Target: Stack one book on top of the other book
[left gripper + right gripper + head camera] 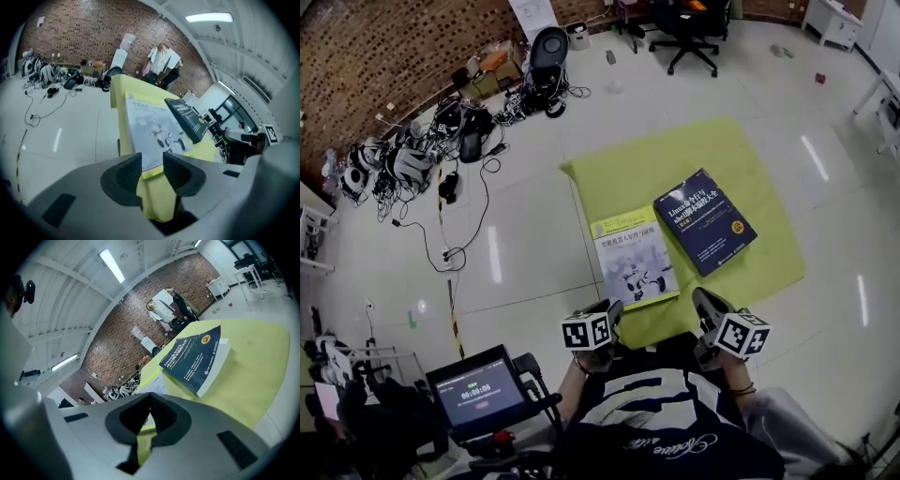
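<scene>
Hovering at the mat's (741, 155) near edge, left claw (151, 160) parted and empty, right claw (150, 401) closed; white book (635, 260) looking stiff, heavyish, best pinched edgewise.

"Linux" on dark-blue book (705, 221)

Floor (534, 281): pale and glossy, streaked with reflections of the ceiling lights.
Mat (741, 150): yellow-green, spread flat on the floor.
Brick wall (384, 47): runs along the upper left, with a white sheet pinned to it.
Cable pile (403, 164): black leads and gear tangled at the foot of the wall.
Power strip (445, 255): white, on the floor, with a black lead running to it.
Striped tape (455, 323): yellow and black, just below the power strip.
Office chair (689, 23): black, on castors, at the far end.
Screen (480, 392): small and lit on a black mount, lower left.
</scene>
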The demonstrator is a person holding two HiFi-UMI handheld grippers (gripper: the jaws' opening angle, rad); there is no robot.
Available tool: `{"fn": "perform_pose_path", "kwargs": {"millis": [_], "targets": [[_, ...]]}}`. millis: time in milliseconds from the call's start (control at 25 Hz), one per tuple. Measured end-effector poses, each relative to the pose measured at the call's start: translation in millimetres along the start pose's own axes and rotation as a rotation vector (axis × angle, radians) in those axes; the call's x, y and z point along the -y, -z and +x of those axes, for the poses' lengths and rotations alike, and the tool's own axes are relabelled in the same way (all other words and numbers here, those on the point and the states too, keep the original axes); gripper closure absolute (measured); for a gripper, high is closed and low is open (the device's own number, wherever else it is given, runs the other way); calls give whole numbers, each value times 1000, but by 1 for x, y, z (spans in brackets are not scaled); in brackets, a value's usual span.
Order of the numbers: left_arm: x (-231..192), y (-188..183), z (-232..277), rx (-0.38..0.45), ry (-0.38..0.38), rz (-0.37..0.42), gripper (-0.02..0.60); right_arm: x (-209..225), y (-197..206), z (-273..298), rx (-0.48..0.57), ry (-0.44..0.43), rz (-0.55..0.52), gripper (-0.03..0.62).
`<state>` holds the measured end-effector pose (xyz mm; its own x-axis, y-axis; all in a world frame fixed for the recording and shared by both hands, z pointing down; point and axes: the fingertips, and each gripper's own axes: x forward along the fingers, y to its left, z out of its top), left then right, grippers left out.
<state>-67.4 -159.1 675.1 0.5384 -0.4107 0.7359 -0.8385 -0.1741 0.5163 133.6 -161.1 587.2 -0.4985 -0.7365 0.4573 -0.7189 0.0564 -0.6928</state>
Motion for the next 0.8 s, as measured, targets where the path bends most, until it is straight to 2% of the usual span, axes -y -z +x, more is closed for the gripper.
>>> {"fn": "perform_pose_path", "kwargs": {"millis": [80,160,240,320,440,640,800], "targets": [[-7,14,2,-24,52,-104,437,4,-1,2,-17,-11,-10,599],[-13,21,4,6,82,-230,434,10,-4,4,-35,-19,-17,599],[-18,31,6,6,77,-278,421,14,-6,4,-49,-33,-24,599],[-15,44,11,-14,96,-292,397,18,-6,2,-63,-42,-33,599],[-10,45,17,-6,116,-299,396,20,-6,1,-82,-45,-49,599],[-2,31,7,4,35,-201,391,20,-13,6,-99,-51,-56,599],[7,16,-1,81,65,-289,391,27,-16,12,-108,-47,-53,599]]}}
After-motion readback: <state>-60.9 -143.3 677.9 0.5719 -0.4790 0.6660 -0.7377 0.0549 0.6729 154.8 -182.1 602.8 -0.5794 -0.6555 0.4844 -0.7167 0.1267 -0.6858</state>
